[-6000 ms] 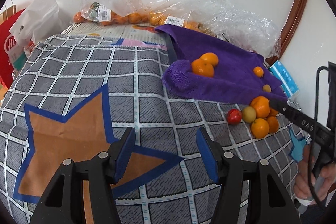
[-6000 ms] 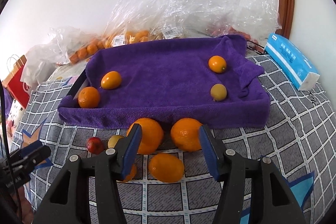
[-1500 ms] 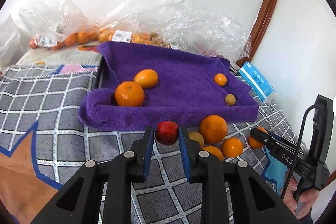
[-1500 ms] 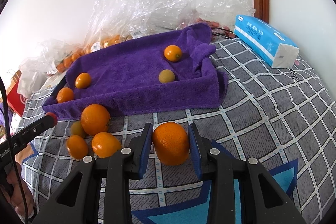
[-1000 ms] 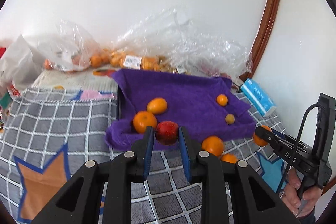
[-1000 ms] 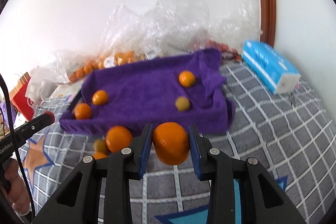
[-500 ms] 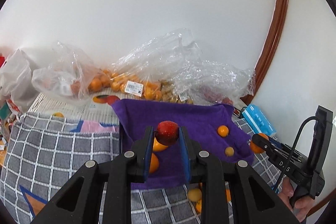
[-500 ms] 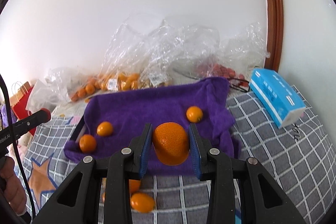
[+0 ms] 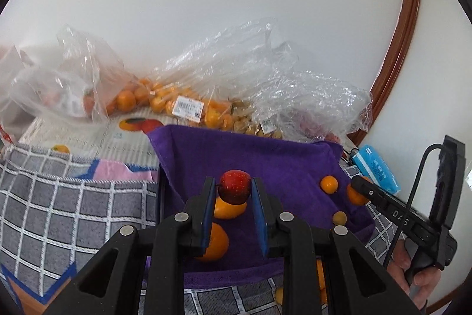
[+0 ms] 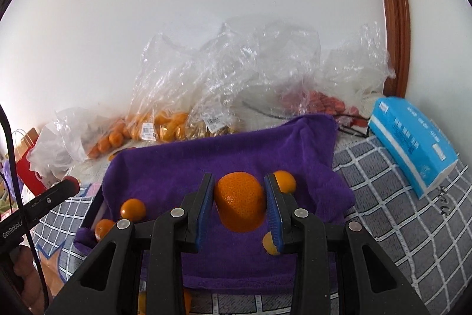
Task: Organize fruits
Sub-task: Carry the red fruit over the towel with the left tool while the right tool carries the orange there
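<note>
My left gripper [image 9: 233,192] is shut on a small red fruit [image 9: 234,189] and hangs over the left part of the purple towel tray [image 9: 265,158]. Two oranges [image 9: 228,210] lie on the towel just below it; a small orange [image 9: 329,184] and a yellowish fruit [image 9: 339,217] lie to the right. My right gripper [image 10: 239,202] is shut on a large orange [image 10: 239,201] above the middle of the purple towel tray [image 10: 183,170]. Small oranges [image 10: 133,208] rest on the towel at its left, another orange [image 10: 284,180] behind the right finger.
Clear plastic bags of oranges [image 9: 177,105] and other fruit line the wall behind the tray. A blue tissue pack [image 10: 413,146] lies at the right on the grey checked cloth [image 10: 398,211]. Loose oranges [image 9: 320,279] lie in front of the tray. A hand [image 9: 419,282] holds the other gripper.
Both grippers have carried their fruit forward from in front of the tray to above the purple towel. The loose oranges on the cloth have dropped almost out of view below.
</note>
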